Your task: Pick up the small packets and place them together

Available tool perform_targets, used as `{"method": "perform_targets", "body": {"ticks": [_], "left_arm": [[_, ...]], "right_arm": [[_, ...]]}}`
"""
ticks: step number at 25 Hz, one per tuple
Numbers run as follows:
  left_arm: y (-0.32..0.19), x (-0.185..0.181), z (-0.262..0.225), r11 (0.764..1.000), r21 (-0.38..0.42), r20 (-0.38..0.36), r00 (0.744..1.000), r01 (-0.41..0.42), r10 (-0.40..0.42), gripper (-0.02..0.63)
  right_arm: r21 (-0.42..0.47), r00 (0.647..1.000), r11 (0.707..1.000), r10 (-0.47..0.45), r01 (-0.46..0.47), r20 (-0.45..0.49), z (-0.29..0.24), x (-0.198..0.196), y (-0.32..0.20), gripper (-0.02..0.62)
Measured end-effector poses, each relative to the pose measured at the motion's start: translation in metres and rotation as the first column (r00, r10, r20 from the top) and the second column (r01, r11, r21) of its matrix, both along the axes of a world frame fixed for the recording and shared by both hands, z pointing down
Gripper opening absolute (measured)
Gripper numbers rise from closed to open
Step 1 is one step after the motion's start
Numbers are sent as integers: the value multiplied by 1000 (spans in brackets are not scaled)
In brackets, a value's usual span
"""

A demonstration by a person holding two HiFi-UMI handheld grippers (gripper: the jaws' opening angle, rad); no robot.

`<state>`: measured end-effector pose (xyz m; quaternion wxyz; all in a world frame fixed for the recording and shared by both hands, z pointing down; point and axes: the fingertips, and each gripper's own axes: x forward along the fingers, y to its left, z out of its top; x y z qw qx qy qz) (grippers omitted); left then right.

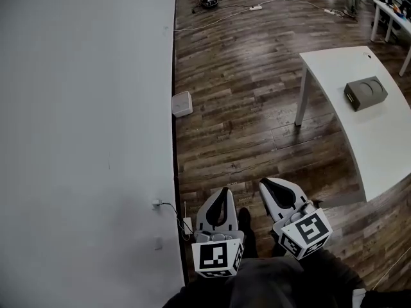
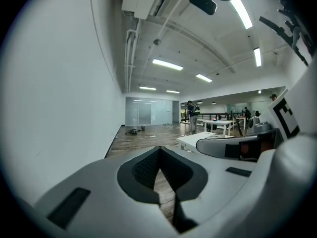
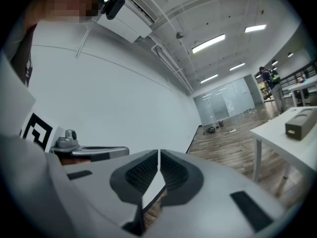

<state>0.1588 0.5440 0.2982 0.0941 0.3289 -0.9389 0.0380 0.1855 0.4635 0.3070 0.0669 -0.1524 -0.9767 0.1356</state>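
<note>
- The left gripper (image 1: 224, 190) sits low in the head view, just right of the foot of the white wall (image 1: 83, 120), and points up the picture over the wood floor (image 1: 244, 95)
- In the left gripper view its jaws are pressed together at the tips, with nothing between the dark ribbed pads (image 2: 144, 166); only floor shows through the gap lower down
- The right gripper (image 1: 265, 184) lies just beside the left one, angled slightly away from it; the two do not touch
- In the right gripper view its jaws are also closed tip to tip and hold nothing
- Each gripper carries a marker cube near the person's body: one on the left (image 1: 217, 256) and one on the right (image 1: 309, 230)
- The small packets cannot be made out in any view
- A white table (image 1: 379, 146) stands to the right, well apart from both grippers, and a dark grey box (image 1: 365, 93) rests on it near its far end
- A small white square device (image 1: 182, 103) sits on the floor against the wall
- A thin cable (image 1: 172, 209) runs from the wall near the left gripper
- A round dark device (image 1: 209, 2) and loose cords lie on the floor far off, at the top of the head view
- The person's dark clothing (image 1: 270, 287) fills the bottom edge
</note>
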Motion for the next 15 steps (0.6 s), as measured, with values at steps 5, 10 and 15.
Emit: {"method": "perform_targets", "body": {"ticks": [5, 10, 15], "left_arm": [[17, -80, -3, 999, 28, 11, 1000, -16, 16, -6], [37, -153, -6, 998, 60, 8, 1000, -16, 16, -6], [48, -201, -13, 996, 80, 11, 999, -36, 35, -6]], "right_arm": [[19, 1000, 1000, 19, -19, -16, 1, -76, 14, 6], [49, 1000, 999, 12, -11, -28, -1, -143, 37, 6], [59, 999, 998, 26, -24, -26, -9, -192, 47, 6]]}}
